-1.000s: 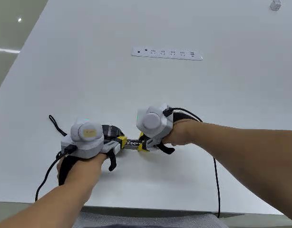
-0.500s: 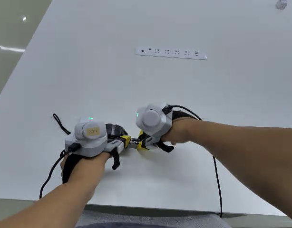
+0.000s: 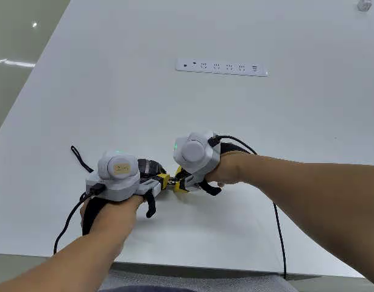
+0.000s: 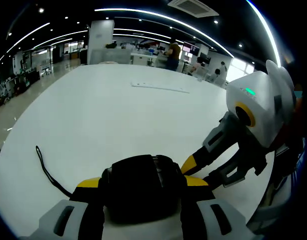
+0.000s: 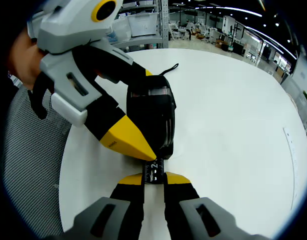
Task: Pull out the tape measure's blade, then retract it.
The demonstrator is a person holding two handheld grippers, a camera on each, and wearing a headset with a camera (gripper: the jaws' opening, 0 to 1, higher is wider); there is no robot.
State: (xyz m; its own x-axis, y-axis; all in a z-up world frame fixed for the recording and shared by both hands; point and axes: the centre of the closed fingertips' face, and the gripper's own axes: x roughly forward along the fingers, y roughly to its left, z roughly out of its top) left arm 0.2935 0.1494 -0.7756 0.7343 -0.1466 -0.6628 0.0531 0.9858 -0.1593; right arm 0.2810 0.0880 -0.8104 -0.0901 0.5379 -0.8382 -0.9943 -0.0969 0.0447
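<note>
The black tape measure (image 5: 153,117) lies near the table's front edge, and its case (image 4: 141,190) sits between the jaws of my left gripper (image 3: 151,181), which is shut on it. Its wrist strap (image 4: 46,170) trails off to the left. A very short piece of blade (image 5: 154,172), marked with a 2, sticks out of the case. My right gripper (image 5: 154,181) is shut on that blade end, almost against the case. In the head view the two grippers nearly touch, with my right gripper (image 3: 179,182) on the right.
A white power strip (image 3: 221,67) lies flat far back on the white table (image 3: 114,91). Black cables (image 3: 277,225) run from the grippers over the table's front edge. A small white object (image 3: 364,5) sits at the far right corner.
The gap between the grippers has narrowed and the visible blade has shortened: my right gripper has come in towards the case. The head camera has also shifted slightly.
</note>
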